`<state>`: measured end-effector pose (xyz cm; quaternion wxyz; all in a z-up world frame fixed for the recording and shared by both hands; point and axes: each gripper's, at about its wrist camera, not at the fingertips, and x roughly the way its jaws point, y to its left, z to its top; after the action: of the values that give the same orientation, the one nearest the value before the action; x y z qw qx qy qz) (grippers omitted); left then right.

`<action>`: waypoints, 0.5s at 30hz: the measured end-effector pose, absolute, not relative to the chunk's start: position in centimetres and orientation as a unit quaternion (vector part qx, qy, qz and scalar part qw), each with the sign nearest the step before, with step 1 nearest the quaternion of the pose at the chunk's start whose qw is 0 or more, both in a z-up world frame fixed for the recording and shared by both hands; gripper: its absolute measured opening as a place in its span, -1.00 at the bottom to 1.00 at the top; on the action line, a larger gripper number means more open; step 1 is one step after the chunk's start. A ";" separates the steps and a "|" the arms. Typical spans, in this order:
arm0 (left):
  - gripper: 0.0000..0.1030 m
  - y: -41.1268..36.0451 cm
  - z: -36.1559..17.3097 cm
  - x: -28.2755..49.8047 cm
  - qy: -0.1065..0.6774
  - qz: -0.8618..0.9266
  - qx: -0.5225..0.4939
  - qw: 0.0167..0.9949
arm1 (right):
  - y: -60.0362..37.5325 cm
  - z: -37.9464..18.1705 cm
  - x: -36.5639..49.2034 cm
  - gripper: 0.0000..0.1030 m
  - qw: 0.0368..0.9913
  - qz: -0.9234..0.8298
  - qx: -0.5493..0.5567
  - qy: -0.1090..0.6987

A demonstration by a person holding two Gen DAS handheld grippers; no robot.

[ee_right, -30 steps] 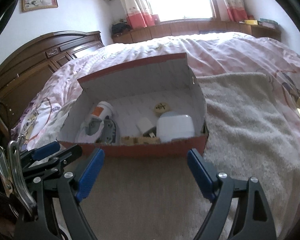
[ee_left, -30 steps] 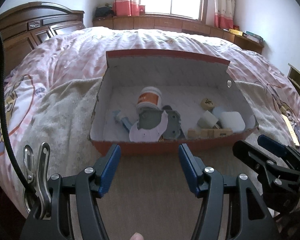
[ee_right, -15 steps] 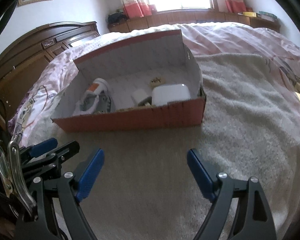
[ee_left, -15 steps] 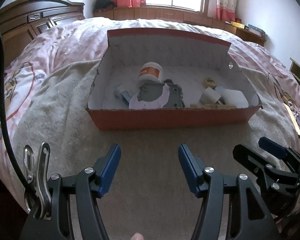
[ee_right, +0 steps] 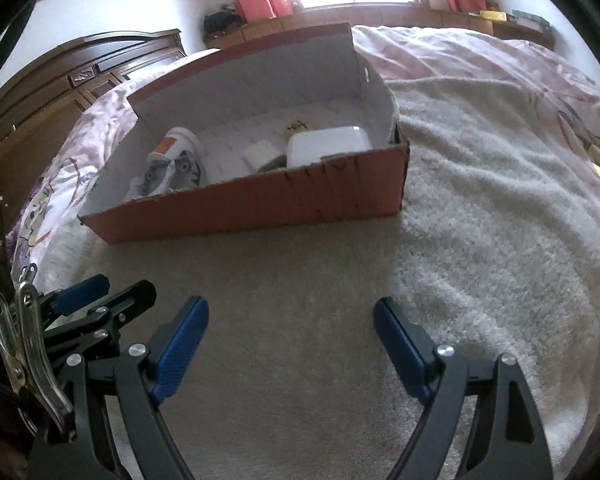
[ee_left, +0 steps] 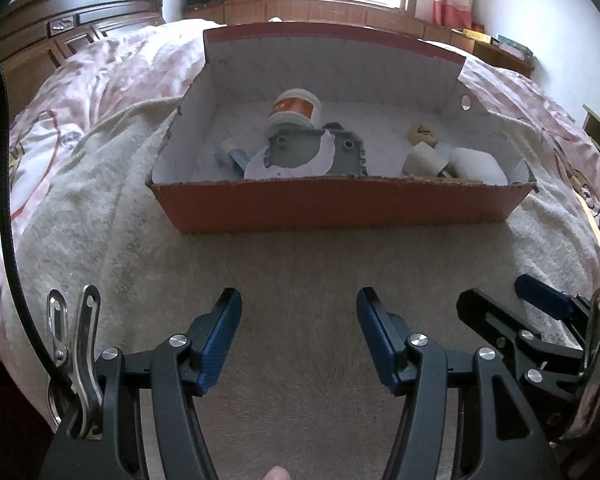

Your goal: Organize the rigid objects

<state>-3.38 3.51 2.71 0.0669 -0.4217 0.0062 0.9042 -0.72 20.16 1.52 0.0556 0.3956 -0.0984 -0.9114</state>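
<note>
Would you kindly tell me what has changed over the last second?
Both grippers drew back from the cardboard box, leaving more blanket showing before it. The left gripper and right gripper stayed open and empty; the box's contents did not move.

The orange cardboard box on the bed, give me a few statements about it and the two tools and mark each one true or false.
1. The orange cardboard box sits on a cream fuzzy blanket. True.
2. The white bottle with the orange label stands on the blanket outside the box. False: it lies inside the box, towards its left end.
3. The left tool is shut on a wooden block. False: its blue pads stand apart with nothing between them.
4. The right tool is open and empty. True.
5. The white rounded plastic case lies at the box's right end. True.
</note>
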 end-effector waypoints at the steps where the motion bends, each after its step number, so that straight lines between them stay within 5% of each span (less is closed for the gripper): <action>1: 0.19 3.5 2.6 -3.4 0.006 0.904 -0.423 0.066 | 20.1 1.5 -0.7 0.71 0.055 -0.912 0.395 -0.097; 15: 0.19 3.4 1.9 -3.6 0.003 0.901 -0.430 0.058 | 19.6 1.2 -0.6 0.71 0.047 -0.916 0.390 -0.080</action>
<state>-3.61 3.45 1.94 0.0583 -0.4301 0.0031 0.9009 -0.62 19.58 1.19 0.0466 0.3899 -0.0799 -0.9162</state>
